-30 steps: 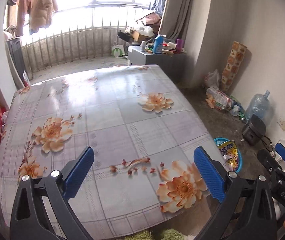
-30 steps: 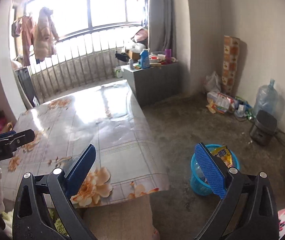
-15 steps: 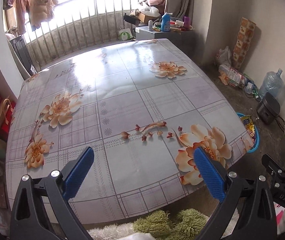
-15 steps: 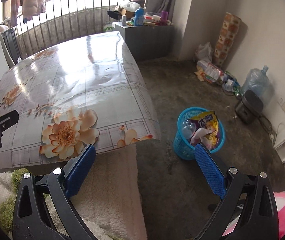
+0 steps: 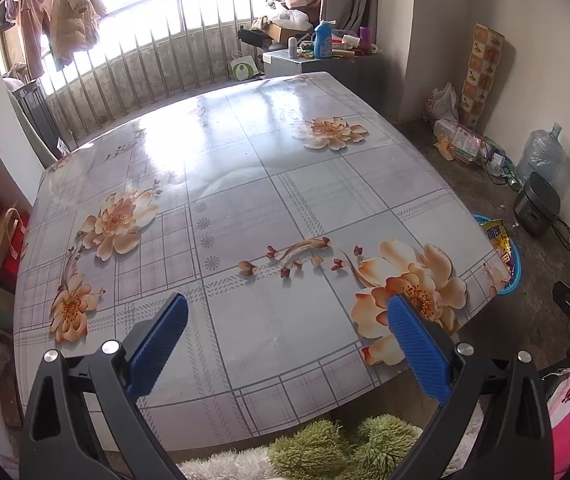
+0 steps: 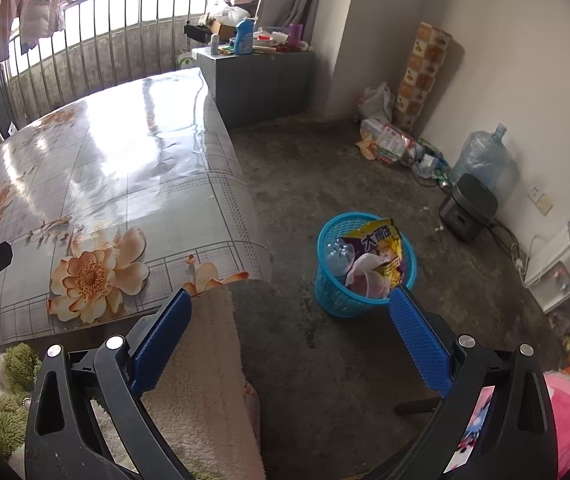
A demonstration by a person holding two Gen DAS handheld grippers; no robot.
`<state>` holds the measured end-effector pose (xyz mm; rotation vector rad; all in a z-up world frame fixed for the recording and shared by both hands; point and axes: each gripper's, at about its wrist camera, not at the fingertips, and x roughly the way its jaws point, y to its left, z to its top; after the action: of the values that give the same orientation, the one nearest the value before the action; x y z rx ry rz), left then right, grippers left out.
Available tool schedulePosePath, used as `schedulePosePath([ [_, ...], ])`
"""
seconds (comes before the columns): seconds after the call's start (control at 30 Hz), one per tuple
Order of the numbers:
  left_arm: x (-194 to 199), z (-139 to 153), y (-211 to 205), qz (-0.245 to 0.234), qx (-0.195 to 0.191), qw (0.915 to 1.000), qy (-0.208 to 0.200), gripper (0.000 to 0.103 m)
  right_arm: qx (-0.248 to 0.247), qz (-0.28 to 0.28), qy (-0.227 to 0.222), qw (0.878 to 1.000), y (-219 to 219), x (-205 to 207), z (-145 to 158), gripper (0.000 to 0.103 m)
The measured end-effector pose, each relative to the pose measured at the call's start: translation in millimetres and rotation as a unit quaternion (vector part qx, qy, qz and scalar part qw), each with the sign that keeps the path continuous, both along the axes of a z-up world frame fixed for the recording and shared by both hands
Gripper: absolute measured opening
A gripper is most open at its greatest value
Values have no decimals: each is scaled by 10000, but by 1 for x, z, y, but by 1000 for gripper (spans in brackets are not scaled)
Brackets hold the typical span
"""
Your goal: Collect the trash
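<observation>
A blue plastic trash basket (image 6: 339, 300) stands on the concrete floor right of the table. It holds a yellow and purple snack bag (image 6: 383, 248), a clear bottle (image 6: 337, 254) and a pink cup (image 6: 367, 282). Its rim also shows in the left wrist view (image 5: 515, 268), past the table edge. My left gripper (image 5: 287, 318) is open and empty above the floral tablecloth (image 5: 245, 184). My right gripper (image 6: 291, 314) is open and empty, above the floor and left of the basket.
A grey cabinet (image 6: 261, 76) with bottles stands by the window. Bags (image 6: 385, 140), a water jug (image 6: 483, 156) and a black cooker (image 6: 469, 208) line the right wall. A fluffy beige cloth (image 6: 205, 380) and green fluff (image 5: 345, 448) lie close below the grippers.
Both grippers have risen and pulled back from the table, staying open. More of the tabletop and the basket's inside now show.
</observation>
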<state>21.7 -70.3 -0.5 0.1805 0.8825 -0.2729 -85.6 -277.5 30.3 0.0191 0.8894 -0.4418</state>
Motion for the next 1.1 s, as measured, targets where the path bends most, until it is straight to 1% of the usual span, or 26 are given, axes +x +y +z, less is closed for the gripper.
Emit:
schedulePosePath([
  [1.1, 7, -5, -4, -51, 41, 9999, 90, 98, -24, 105, 94, 9999, -1, 4, -1, 95],
])
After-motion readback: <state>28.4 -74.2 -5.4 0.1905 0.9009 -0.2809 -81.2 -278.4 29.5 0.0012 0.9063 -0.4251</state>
